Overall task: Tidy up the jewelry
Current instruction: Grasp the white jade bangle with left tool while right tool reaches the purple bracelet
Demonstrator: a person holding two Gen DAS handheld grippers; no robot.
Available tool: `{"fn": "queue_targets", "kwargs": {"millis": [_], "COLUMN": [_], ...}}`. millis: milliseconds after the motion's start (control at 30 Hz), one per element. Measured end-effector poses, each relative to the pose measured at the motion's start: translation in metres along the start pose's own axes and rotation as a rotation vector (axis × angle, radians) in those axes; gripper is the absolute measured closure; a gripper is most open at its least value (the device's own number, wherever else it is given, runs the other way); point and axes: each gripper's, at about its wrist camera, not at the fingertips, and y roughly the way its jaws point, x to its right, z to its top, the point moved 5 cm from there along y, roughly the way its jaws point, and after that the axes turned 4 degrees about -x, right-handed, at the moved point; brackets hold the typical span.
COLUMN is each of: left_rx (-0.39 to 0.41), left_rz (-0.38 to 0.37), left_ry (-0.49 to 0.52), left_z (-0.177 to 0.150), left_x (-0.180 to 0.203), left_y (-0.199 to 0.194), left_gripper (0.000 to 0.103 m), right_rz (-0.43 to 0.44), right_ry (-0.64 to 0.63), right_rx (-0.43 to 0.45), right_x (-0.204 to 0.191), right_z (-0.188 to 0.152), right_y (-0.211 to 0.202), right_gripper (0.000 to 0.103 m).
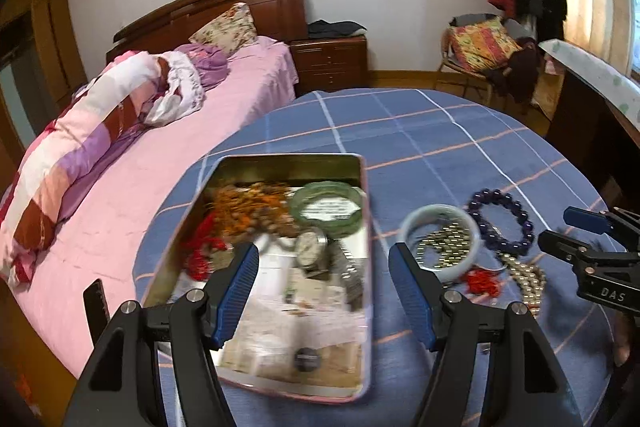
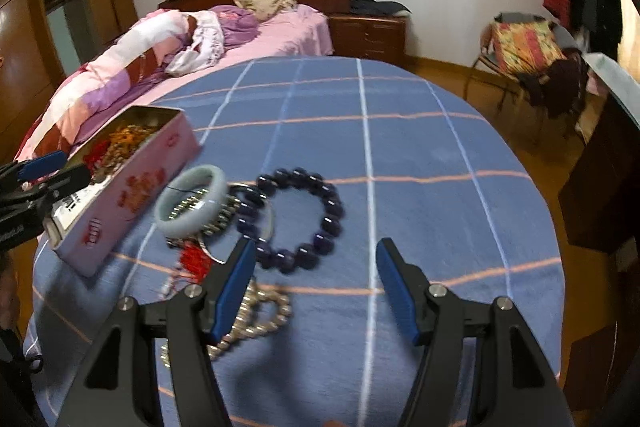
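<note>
A rectangular metal tin [image 1: 362,267] with rounded corners, shiny gold inside and pink with red print outside, sits open on a blue checked cloth [image 2: 420,155] crossed by white and orange lines. Inside it lie a tangle of orange and brown beads [image 1: 256,205], a smooth translucent green bangle [image 1: 326,207], knobbly red coral strands [image 1: 200,243] and a round wristwatch [image 1: 310,251] on printed paper.

Just beside the tin, on the cloth, a pale jade bangle [image 2: 192,201] rests over small brassy beads [image 2: 200,211]. Touching that pile is a bracelet of glossy dark purple round beads [image 2: 296,219], with a red tasselled piece [image 2: 196,261] and a strand of pearly gold beads [image 2: 256,319] nearer the camera.

The left gripper [image 1: 324,259] hovers over the tin, blue ribbed pads spread wide, nothing between them. The right gripper [image 2: 316,255] hangs above the purple bracelet, jaws well apart and empty.

The cloth covers a rounded surface beside a bed [image 1: 132,195] with a pink sheet, a striped quilt, a floral pillow and a dark wooden headboard. A wooden nightstand [image 1: 330,61], a chair heaped with patterned fabric [image 1: 480,47] and plain white walls stand behind.
</note>
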Motion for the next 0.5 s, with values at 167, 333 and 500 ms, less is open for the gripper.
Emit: {"fn": "queue_targets", "kwargs": {"millis": [167,333,500], "left_rx": [0.013,0.015,-0.019], "left_rz": [-0.019,-0.035,-0.048], "left_ry": [0.066,0.124,0.152], "left_z": [0.005,0.01,0.011], "left_x": [0.035,0.065,0.085], "left_y": [-0.002,0.004,0.025], "left_gripper": [0.035,0.035,0.038], "right_rz": [0.002,-0.009,-0.024], "right_ry": [0.001,0.019,0.024], "right_rx": [0.0,0.001,0.0], "right_x": [0.003,0.009,0.015], "right_z": [-0.003,-0.001,-0.002], "right_y": [0.0,0.001,0.004], "right_gripper": [0.037,0.037,0.037]}}
